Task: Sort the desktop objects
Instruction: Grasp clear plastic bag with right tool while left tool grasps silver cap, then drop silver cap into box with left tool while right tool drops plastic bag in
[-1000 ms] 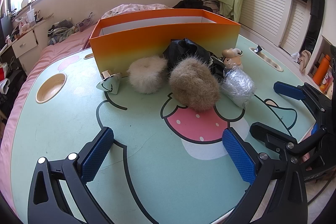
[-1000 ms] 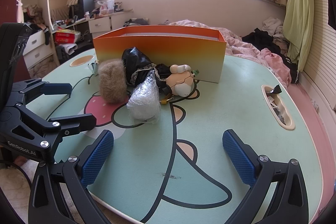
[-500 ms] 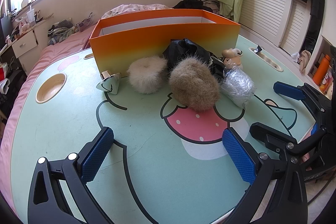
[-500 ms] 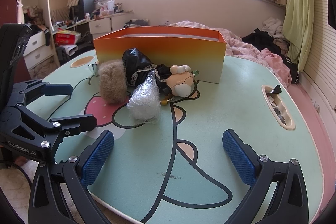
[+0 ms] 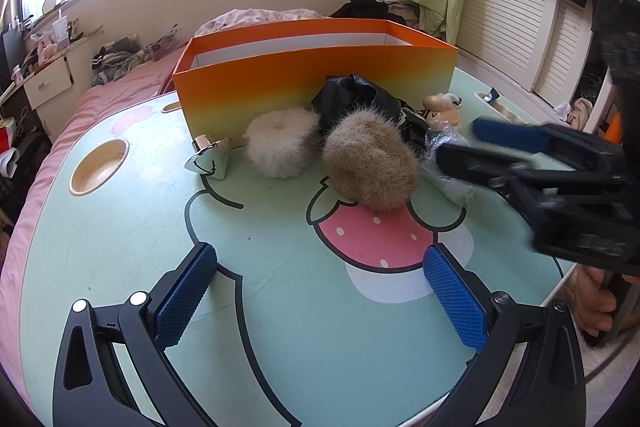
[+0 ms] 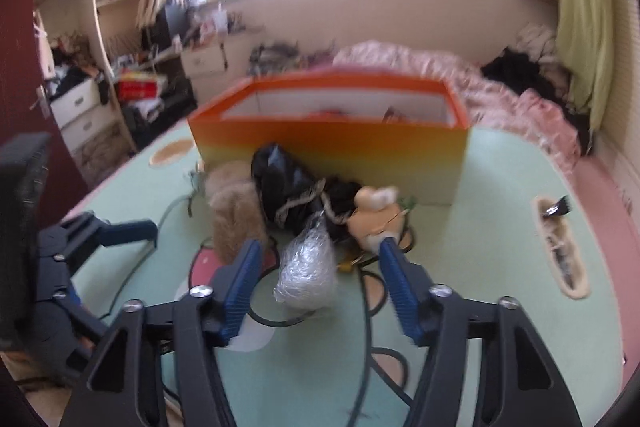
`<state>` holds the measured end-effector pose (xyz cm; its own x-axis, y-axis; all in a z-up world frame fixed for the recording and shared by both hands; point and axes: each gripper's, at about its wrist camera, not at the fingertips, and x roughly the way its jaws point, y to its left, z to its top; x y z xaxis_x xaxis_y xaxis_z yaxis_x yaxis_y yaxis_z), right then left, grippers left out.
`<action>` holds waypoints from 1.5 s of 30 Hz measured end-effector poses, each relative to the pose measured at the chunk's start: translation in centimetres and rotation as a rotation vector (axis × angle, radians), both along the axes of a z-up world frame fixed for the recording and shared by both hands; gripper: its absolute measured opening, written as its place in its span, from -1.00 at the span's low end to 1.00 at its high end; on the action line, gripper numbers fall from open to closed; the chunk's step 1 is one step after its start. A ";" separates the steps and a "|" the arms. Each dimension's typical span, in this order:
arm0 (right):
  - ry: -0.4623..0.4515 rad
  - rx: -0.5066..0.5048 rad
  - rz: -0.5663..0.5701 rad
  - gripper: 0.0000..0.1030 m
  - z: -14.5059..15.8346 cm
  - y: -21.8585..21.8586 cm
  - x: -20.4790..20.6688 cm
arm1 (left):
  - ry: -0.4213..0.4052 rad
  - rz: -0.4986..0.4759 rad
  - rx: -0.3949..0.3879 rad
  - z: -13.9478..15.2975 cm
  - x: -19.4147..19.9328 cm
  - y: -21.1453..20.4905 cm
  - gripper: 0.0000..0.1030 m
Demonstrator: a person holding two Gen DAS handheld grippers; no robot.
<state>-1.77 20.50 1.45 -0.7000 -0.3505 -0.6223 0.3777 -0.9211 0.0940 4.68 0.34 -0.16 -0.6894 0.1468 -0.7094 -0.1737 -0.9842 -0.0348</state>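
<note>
The left gripper is hovering over the near part of the green cartoon table, its 2 blue pads spread wide with nothing between them.

The right gripper is reaching in from the right side of the left wrist view, blurred. Its jaws have just been closing to a narrower gap, and the clear plastic wrap bundle is lying between the pads on the table — neither pad seems to be pressing on it, though the blur makes that hard to judge.

The things to be sorted are sitting in a cluster against the front wall of the orange box, which is standing open at the back of the table:
- a cream fluffy ball beside a brown fluffy ball, the 2 touching or nearly so
- a black bag behind them, against the box
- a small doll to the right of the bag
- a silver cone-shaped piece at the left end, tipped on its side.

A person's hand is showing at the table's right edge.
</note>
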 end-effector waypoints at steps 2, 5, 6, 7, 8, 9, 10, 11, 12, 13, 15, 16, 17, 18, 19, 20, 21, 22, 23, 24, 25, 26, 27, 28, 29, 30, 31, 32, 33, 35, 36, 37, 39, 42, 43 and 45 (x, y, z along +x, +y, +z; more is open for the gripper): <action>-0.036 -0.019 0.012 -0.48 -0.7 0.2 -0.4 | -0.002 -0.010 0.003 0.0 0.1 -0.1 0.99; 0.013 -0.075 0.005 -0.47 -0.2 1.4 0.4 | 0.003 -0.028 -0.002 0.4 0.5 -0.2 0.99; 0.028 -0.088 0.001 -0.47 -0.2 1.8 0.9 | 0.032 -0.023 -0.011 1.1 0.9 -0.4 0.99; 0.046 -0.099 -0.003 -0.47 -0.1 2.2 1.2 | 0.061 -0.018 -0.018 1.6 1.2 -0.5 0.99; 0.062 -0.107 -0.009 -0.47 0.0 2.4 1.6 | 0.109 -0.012 -0.028 2.5 1.6 -0.7 0.99; 0.075 -0.113 -0.011 -0.47 0.1 2.4 2.0 | 0.160 -0.006 -0.040 3.3 2.0 -1.1 0.99; 0.086 -0.118 -0.013 -0.47 0.0 2.5 2.3 | 0.199 0.001 -0.050 3.9 2.2 -1.4 0.99; 0.097 -0.123 -0.015 -0.47 0.0 2.6 2.5 | 0.238 0.020 -0.066 4.6 2.2 -2.0 0.99; 0.103 -0.127 -0.019 -0.47 0.0 2.6 2.6 | 0.257 0.044 -0.080 5.0 2.0 -2.6 0.99; 0.109 -0.131 -0.022 -0.47 0.0 2.7 2.8 | 0.258 0.074 -0.095 5.4 1.6 -3.4 0.99; 0.113 -0.136 -0.023 -0.47 0.1 2.8 2.7 | 0.226 0.096 -0.094 5.9 0.5 -4.9 0.98; 0.112 -0.136 -0.024 -0.47 0.1 2.8 2.8 | 0.206 0.102 -0.095 6.0 -0.3 -5.9 0.93; 0.108 -0.138 -0.023 -0.47 0.1 2.8 2.7 | 0.180 0.112 -0.098 5.9 -1.1 -6.6 0.71; 0.104 -0.139 -0.022 -0.47 0.0 2.8 2.6 | 0.129 0.125 -0.094 5.6 -2.5 -7.4 0.43; 0.100 -0.140 -0.021 -0.47 -0.1 2.8 2.6 | 0.074 0.130 -0.064 5.2 -3.8 -8.1 0.33; 0.095 -0.144 -0.021 -0.47 -0.1 2.8 2.5 | 0.040 0.125 -0.027 5.0 -4.5 -8.4 0.29; 0.092 -0.147 -0.022 -0.47 -0.2 2.9 2.5 | -0.009 0.098 0.034 4.4 -5.5 -8.6 0.29; 0.091 -0.150 -0.022 -0.47 -0.2 3.0 2.5 | -0.036 0.078 0.063 3.9 -6.1 -8.5 0.29; 0.090 -0.152 -0.023 -0.47 -0.2 3.1 2.5 | -0.051 0.070 0.070 3.4 -6.5 -8.3 0.29; 0.090 -0.154 -0.023 -0.47 -0.2 3.2 2.5 | -0.062 0.073 0.050 2.8 -7.2 -7.9 0.29; 0.089 -0.156 -0.023 -0.47 -0.2 3.3 2.5 | -0.065 0.074 0.024 2.4 -7.5 -7.4 0.29; 0.089 -0.158 -0.024 -0.47 -0.2 3.3 2.5 | -0.065 0.075 -0.007 2.1 -7.9 -6.7 0.28; 0.088 -0.159 -0.023 -0.47 -0.2 3.3 2.5 | -0.073 0.075 -0.033 1.7 -8.1 -6.3 0.12; 0.088 -0.160 -0.022 -0.47 -0.2 3.3 2.5 | -0.094 0.074 -0.038 1.3 -8.6 -6.0 -0.03; 0.088 -0.159 -0.022 -0.47 -0.2 3.2 2.6 | -0.117 0.076 -0.035 0.9 -8.8 -6.1 -0.42; 0.090 -0.159 -0.021 -0.47 -0.2 3.2 2.6 | -0.119 0.079 -0.029 0.9 -9.0 -6.1 -0.40; 0.091 -0.159 -0.021 -0.47 -0.2 3.3 2.6 | -0.122 0.073 -0.032 0.8 -9.1 -6.0 -0.40; 0.093 -0.159 -0.021 -0.47 -0.2 3.3 2.7 | -0.119 0.065 -0.037 0.8 -8.9 -5.9 -0.41; 0.095 -0.159 -0.021 -0.47 -0.2 3.3 2.7 | -0.120 0.058 -0.034 0.8 -8.9 -5.9 -0.41; 0.099 -0.161 -0.021 -0.47 -0.2 3.3 2.8 | -0.119 0.052 -0.024 0.9 -8.3 -6.2 -0.41; 0.102 -0.161 -0.021 -0.47 -0.1 3.3 2.9 | -0.116 0.049 -0.013 1.0 -8.1 -6.4 -0.41; 0.106 -0.162 -0.021 -0.47 0.0 3.4 2.9 | -0.106 0.048 0.007 1.1 -7.8 -6.8 -0.41; 0.118 -0.163 -0.017 -0.47 0.3 3.4 3.0 | -0.064 0.054 0.036 1.9 -7.0 -7.4 -0.41; 0.140 -0.155 -0.020 -0.47 1.2 3.3 2.7 | 0.001 0.046 0.069 3.9 -5.6 -7.6 -0.41; 0.149 -0.158 -0.026 -0.47 1.7 3.3 2.4 | 0.020 0.040 0.080 4.7 -5.3 -7.5 -0.41; 0.166 -0.178 -0.035 -0.47 3.2 3.2 1.3 | 0.069 0.019 0.092 6.7 -5.1 -6.8 -0.41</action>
<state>-0.51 23.66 4.69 -0.8011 -0.4182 -0.4281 0.3697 -0.9083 0.1956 -0.38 -6.43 6.49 -0.7394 0.1953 -0.6443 -0.1603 -0.9806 -0.1133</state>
